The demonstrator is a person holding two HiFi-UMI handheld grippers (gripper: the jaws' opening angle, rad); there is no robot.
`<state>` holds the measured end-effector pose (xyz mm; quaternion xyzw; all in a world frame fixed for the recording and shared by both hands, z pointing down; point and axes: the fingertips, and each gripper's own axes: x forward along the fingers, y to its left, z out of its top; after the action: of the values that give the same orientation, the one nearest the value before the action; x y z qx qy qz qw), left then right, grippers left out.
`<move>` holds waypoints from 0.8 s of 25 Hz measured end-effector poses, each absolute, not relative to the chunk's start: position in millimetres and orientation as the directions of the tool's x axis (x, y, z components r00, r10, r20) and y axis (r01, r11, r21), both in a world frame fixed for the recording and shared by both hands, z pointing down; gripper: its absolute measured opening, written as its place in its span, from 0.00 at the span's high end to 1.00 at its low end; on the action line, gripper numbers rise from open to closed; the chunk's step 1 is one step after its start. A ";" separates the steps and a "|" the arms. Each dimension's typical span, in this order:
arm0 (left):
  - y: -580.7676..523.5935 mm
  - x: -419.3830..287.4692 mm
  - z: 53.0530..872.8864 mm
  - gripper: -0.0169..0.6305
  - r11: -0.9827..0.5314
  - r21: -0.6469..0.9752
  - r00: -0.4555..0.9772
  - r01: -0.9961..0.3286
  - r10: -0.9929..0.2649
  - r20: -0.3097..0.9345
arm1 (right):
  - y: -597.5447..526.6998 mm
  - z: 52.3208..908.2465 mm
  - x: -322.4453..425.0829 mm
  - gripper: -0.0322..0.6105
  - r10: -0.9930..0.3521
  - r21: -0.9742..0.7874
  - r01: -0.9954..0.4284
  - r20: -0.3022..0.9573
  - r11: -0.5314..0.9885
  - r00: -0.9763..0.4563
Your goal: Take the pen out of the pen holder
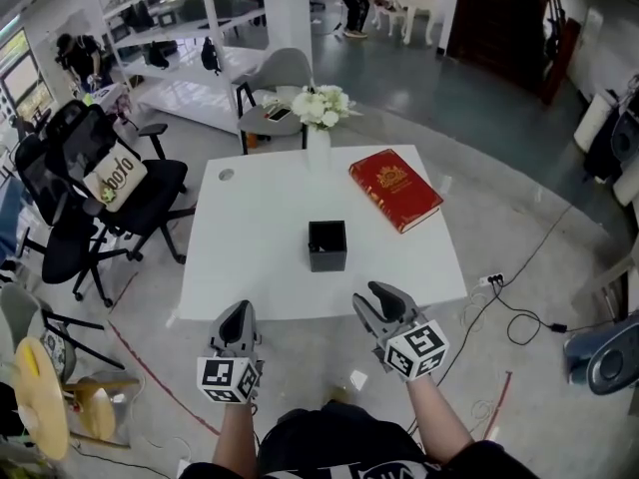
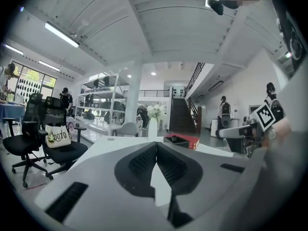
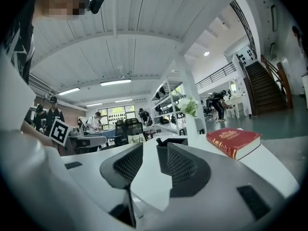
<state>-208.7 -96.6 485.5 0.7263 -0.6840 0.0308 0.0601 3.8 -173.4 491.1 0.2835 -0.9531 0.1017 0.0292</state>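
Observation:
A black square pen holder (image 1: 327,245) stands in the middle of the white table (image 1: 250,267). In the right gripper view the pen holder (image 3: 162,158) shows between the jaws, and a dark pen tip (image 3: 159,140) pokes above its rim. My left gripper (image 1: 238,310) hovers at the table's near edge, left of the holder, its jaws shut with nothing in them (image 2: 155,146). My right gripper (image 1: 381,293) hovers at the near edge to the holder's right, open and empty (image 3: 155,150), pointing at the holder from a short distance.
A red book (image 1: 395,189) lies at the table's far right. A white vase of white flowers (image 1: 319,110) stands at the far edge. Black office chairs (image 1: 90,208) stand to the left, cables (image 1: 519,312) trail on the floor to the right.

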 end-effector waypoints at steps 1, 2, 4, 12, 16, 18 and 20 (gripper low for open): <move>-98.4 -209.7 485.0 0.97 -0.056 0.045 0.062 -0.997 -0.990 0.128 | -174.9 491.3 0.8 0.70 -0.529 -0.175 -0.541 0.116 0.822 -0.841; -100.0 -210.5 484.7 0.97 -0.056 0.044 0.061 -0.997 -0.990 0.128 | -176.5 491.8 -2.5 0.70 -0.523 -0.174 -0.536 0.118 0.826 -0.844; -102.8 -212.4 485.5 0.97 -0.056 0.041 0.061 -0.998 -0.990 0.131 | -179.6 494.1 -10.0 0.70 -0.511 -0.177 -0.526 0.123 0.832 -0.851; -119.4 -230.3 493.5 0.97 -0.062 0.051 0.069 -0.997 -0.985 0.159 | -196.5 498.8 -41.3 0.70 -0.489 -0.157 -0.512 0.164 0.844 -0.857; -141.0 -239.2 496.0 0.97 -0.103 0.044 0.109 -0.994 -0.979 0.172 | -209.4 500.0 -62.8 0.70 -0.494 -0.122 -0.520 0.193 0.845 -0.848; -152.6 -243.2 496.3 0.97 -0.129 0.042 0.135 -0.991 -0.974 0.180 | -214.9 499.8 -73.2 0.70 -0.501 -0.109 -0.528 0.208 0.842 -0.840; -165.5 -247.7 495.8 0.97 -0.152 0.048 0.158 -0.987 -0.970 0.183 | -221.6 498.9 -82.7 0.70 -0.508 -0.098 -0.537 0.219 0.838 -0.833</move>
<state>-247.7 -165.5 495.8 0.7569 -0.6466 0.0540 0.0780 -82.7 -221.6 498.9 0.2737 -0.9542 0.0776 0.0925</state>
